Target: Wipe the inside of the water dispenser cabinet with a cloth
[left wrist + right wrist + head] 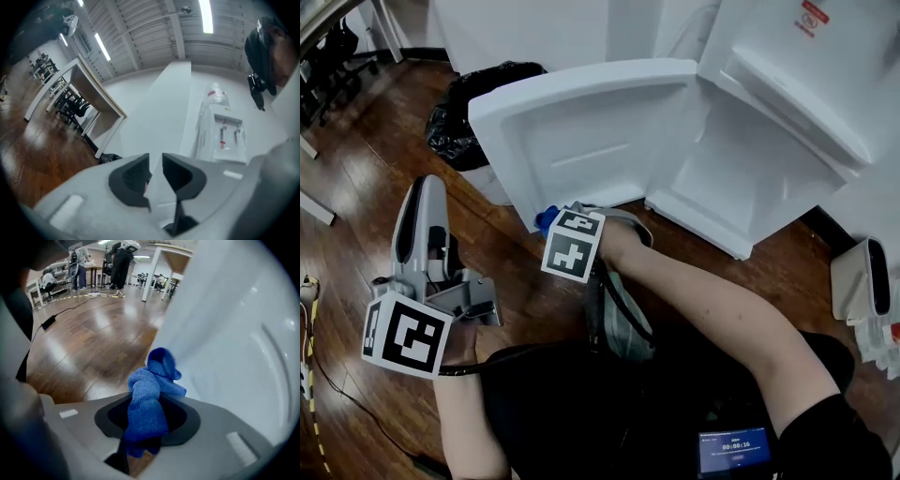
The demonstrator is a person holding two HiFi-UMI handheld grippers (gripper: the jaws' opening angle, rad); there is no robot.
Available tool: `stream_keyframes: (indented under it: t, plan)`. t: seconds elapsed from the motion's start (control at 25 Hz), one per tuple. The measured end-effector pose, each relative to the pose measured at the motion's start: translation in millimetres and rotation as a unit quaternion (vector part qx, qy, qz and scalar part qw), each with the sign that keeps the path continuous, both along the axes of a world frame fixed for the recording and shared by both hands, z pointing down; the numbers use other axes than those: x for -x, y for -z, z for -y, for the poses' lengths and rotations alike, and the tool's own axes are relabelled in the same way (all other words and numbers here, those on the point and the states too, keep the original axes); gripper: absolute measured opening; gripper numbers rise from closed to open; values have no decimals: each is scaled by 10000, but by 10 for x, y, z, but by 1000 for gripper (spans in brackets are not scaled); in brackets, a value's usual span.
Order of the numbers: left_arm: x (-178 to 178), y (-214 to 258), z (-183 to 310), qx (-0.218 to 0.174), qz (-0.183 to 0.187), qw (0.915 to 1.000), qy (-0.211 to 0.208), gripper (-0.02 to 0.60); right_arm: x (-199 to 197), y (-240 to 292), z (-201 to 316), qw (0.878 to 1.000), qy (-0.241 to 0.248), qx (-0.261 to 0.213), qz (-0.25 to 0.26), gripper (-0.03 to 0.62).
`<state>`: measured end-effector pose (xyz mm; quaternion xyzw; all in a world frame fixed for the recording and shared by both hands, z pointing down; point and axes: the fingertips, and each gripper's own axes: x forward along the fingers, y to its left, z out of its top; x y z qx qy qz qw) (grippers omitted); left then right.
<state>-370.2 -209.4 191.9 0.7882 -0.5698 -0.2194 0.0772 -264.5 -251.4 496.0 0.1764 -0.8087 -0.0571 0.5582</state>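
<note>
Setting: white water dispenser cabinet (pixel 750 187) standing on a brown wooden floor (pixel 356 197), seen steeply from above; compartment exposed and bright, no cloth or tongs in it.
Door: white moulded plastic door (pixel 600 131) swung fully open to the left of the compartment, inner face turned up towards the head view.
Right tongs (pixel 147 413): clenched on a blue terry cloth (pixel 150 394), bunched between the pads with a loose tuft standing out beyond the tips.
Place of the cloth: low, just beside the bottom edge of the open door, well apart from the compartment; contact with the door's white face not to be told from either view.
Left tongs (pixel 154 176): nearly together, a narrow gap left, nothing between the pads; held out over the floor to the left, pointing towards the door and apart from it.
Bystander items: crumpled black plastic bag (pixel 469 108) on the floor behind the door; no part in the task.
Done so far, as judged: door open, cloth gripped and brought down to the cabinet.
Left to do, as judged: carrying the cloth into the compartment and wiping its walls, floor and shelf; no wiped or wet streak legible on the white surfaces, so no telling how much is already clean.
</note>
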Motion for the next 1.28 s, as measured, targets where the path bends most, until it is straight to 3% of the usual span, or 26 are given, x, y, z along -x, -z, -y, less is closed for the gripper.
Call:
stream_keyframes:
  t: [0.12,0.24,0.4,0.48,0.6,0.72,0.8,0.92,1.0,1.12,1.28]
  plan:
    - [-29,-41,26,95,82,9999,-42,83,-511,-24,287,9979,-623,-181,71,144]
    - [-45,-93,34,176,195,9996,-43,81,-1006,-71,397,9937,-928,-620,-34,144]
    - [-166,-237,93,490,691,9963,-144,81,-1677,-32,506,9816,-1612,-1024,13,144]
    - [-337,-359,120,767,1203,9893,-316,81,-1940,137,515,9726,-2006,-1126,325,144]
    - [-689,-521,73,985,1969,9722,-795,81,-2126,589,425,9597,-2292,-1368,884,144]
    - [-1067,-664,-40,1063,2423,9534,-1448,81,-2294,1224,372,9409,-2546,-1822,1294,143]
    - [-1319,-662,-130,1100,2522,9441,-1816,83,-2408,1722,395,9226,-2721,-2235,1576,143]
    - [-1604,-615,-215,1130,2558,9351,-2176,83,-2458,2460,425,8851,-2883,-2933,2178,143]
    - [-1754,-647,-256,1202,2694,9269,-2319,83,-2408,2688,414,8687,-2906,-3213,2404,141]
    - [-1969,-696,-336,1258,2810,9165,-2553,83,-2331,2667,358,8645,-2848,-3288,2517,141]
    - [-2190,-552,-400,1223,2180,9186,-3062,90,-2212,2573,60,8723,-2266,-2773,3329,143]
